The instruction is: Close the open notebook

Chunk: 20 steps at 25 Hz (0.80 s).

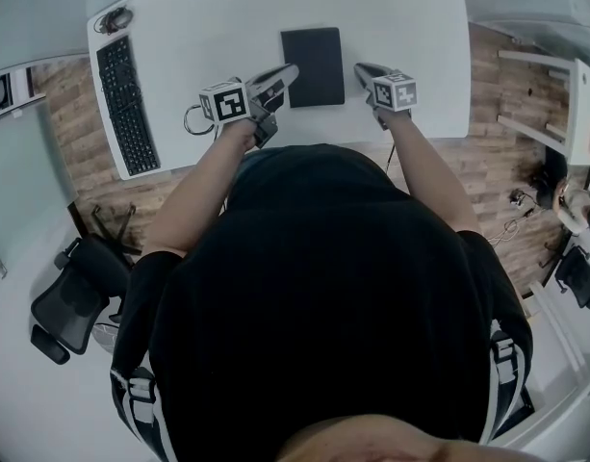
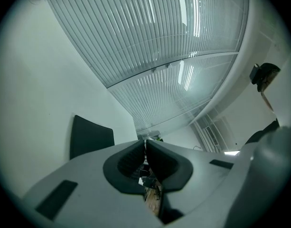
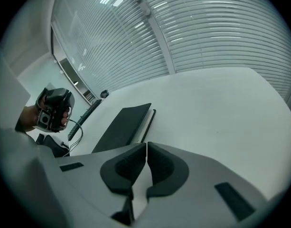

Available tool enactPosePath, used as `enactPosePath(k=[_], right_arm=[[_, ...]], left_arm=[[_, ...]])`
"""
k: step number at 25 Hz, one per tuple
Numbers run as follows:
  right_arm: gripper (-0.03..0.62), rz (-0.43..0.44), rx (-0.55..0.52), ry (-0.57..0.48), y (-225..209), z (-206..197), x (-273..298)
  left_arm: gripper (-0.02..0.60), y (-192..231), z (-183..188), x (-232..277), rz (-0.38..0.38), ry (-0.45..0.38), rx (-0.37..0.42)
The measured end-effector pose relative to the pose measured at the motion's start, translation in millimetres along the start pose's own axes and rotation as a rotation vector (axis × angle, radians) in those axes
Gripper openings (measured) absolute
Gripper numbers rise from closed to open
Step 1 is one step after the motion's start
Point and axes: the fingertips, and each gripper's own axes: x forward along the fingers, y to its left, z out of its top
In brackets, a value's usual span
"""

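Judging by the black notebook (image 1: pixel 312 66) lying shut, seems done, with left gripper (image 1: pixel 291 70) and right gripper (image 1: pixel 361 68) flanking it, jaws pressed together, empty.

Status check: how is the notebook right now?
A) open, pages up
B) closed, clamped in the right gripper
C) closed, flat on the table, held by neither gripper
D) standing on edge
C: the notebook lies flat, black cover up, on the table, while the left gripper and right gripper are both shut on nothing.
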Motion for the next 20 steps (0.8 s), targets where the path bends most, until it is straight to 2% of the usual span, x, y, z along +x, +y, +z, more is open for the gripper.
enactPosePath(k=[15,20], right_arm=[[0.041,0.018,-0.026,-0.083,12,22,-44],[0.041,0.027,-0.028,-0.128,19,32,-58]], left_arm=[[0.026,-27,7,-14,0.080,-0.080,0.117],[0.025,-42,20,-20,0.078,-0.134,0.128]])
